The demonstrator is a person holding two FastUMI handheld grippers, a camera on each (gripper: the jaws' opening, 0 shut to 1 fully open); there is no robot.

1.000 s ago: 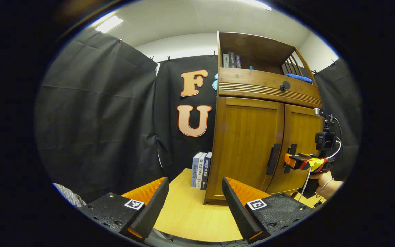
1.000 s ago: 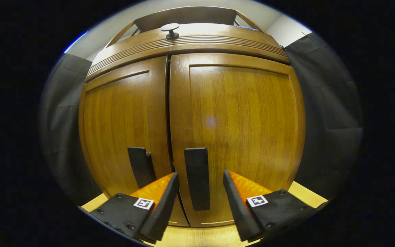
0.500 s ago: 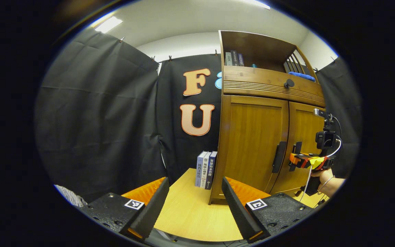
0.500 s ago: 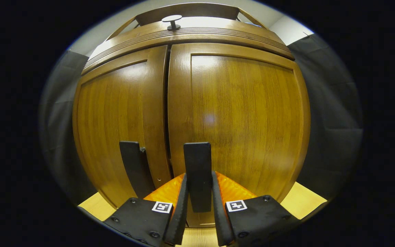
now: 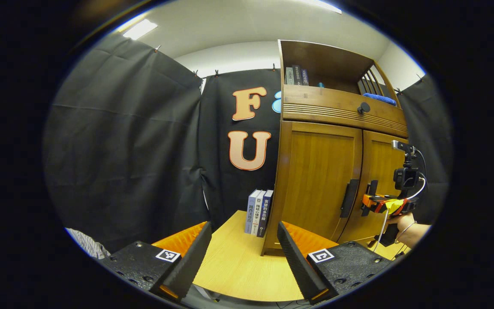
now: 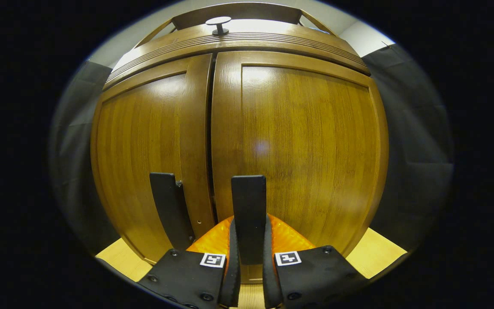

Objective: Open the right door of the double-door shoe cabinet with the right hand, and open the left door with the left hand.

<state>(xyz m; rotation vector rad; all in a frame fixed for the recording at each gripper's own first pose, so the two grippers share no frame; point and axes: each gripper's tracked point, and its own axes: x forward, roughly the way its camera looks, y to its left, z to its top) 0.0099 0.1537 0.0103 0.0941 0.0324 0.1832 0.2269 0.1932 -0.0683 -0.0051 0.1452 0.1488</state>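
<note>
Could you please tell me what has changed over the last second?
The right gripper moved in and shut its jaws on the right door's handle, which it had only straddled before. Both doors remain closed, and the left gripper stays open, away from the cabinet.

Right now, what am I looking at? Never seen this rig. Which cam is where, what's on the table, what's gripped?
No robot arm here: a person holds a two-finger gripper in each hand, and a fisheye camera rides on each.

Left gripper view: the left gripper hangs open over the wooden table, holding nothing. Ahead stand the shoe cabinet and a few books upright beside it. Farther off, a hand holds the other gripper at the doors.

Right gripper view: close on the cabinet front. The right gripper is shut on the right door handle. The left door handle is untouched. Both doors look closed.
</note>
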